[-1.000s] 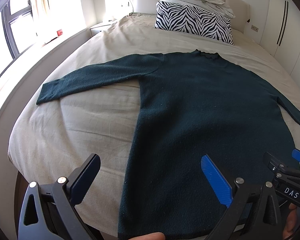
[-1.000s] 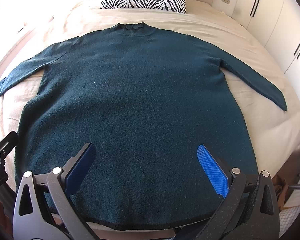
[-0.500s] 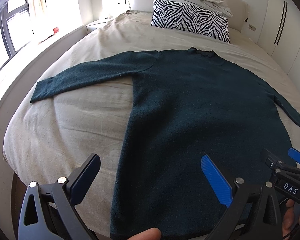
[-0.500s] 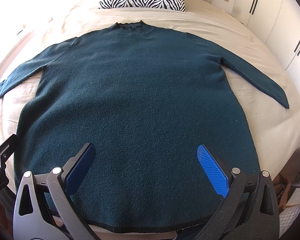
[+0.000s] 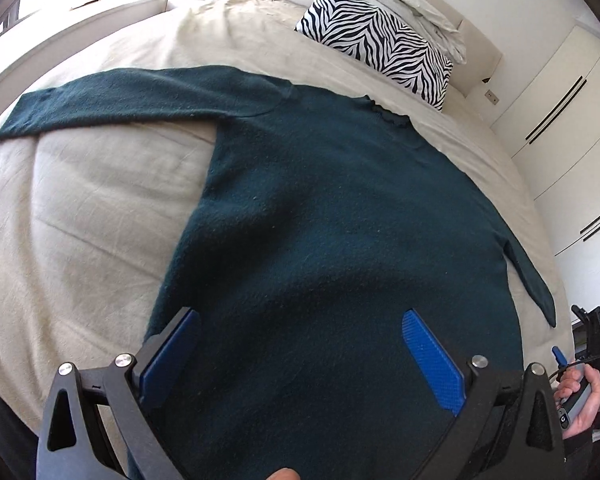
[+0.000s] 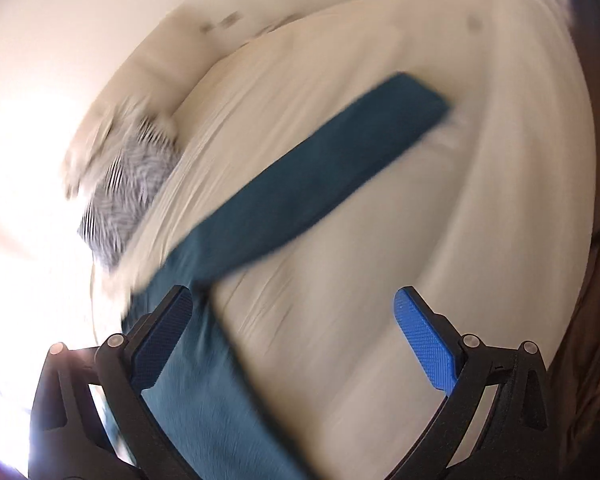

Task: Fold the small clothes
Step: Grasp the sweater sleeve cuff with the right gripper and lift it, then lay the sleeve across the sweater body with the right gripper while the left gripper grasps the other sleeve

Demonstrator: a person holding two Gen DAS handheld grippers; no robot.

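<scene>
Dark teal sweater point(image 5: 340, 240) lies flat, front down or up unclear, on the beige bed point(image 5: 80, 220), both sleeves spread out to the sides, collar toward the zebra pillow point(image 5: 376, 44). Left gripper point(image 5: 300, 356) hovers over the hem area, jaws wide apart, holding nothing. Right gripper point(image 6: 292, 340) jaws also spread, empty, aimed at the right sleeve point(image 6: 320, 184); that view is motion-blurred.
</scene>
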